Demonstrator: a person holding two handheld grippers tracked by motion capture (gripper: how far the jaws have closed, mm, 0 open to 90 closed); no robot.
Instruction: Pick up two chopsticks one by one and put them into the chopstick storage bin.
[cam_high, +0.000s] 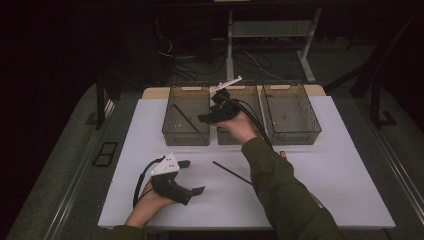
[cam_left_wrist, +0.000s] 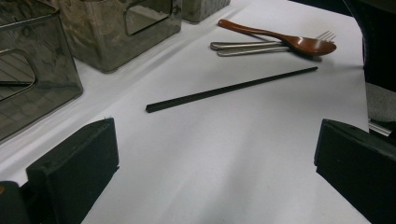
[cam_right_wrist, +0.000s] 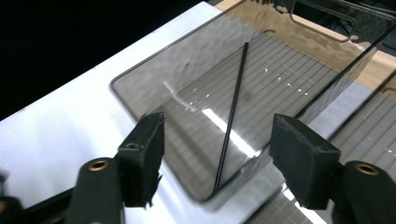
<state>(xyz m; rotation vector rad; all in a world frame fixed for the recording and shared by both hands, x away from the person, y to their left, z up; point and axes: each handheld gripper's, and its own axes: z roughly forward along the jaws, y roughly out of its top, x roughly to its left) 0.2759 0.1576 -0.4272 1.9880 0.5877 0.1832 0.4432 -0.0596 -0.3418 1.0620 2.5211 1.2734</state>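
Black foam pads frame the left gripper (cam_left_wrist: 210, 172), which rests low on the white table (cam_high: 320, 195) with its jaws spread wide and nothing between them. Just ahead of it lies a black chopstick (cam_left_wrist: 231, 88), flat on the surface and angled away; beyond that, a brown wooden spoon (cam_left_wrist: 289, 41) lies across a metal fork (cam_left_wrist: 261, 46). Farther off, the right gripper (cam_high: 210, 116) hangs over the smoky translucent bins (three in a row at the table's far edge). Its jaws stand parted and empty, and below them a second chopstick (cam_right_wrist: 233, 112) leans inside the left bin (cam_right_wrist: 140, 84), its lower tip in the near corner and clear of both pads.

The work looks like sorting cutlery into bins, with one chopstick delivered. To do the next pick well, the left gripper should approach the table chopstick squarely across its length, near the middle, so the thin stick does not pivot or slip; the pads need to come right down to the surface before closing. The right hand should lift clear of the bin's wall first.
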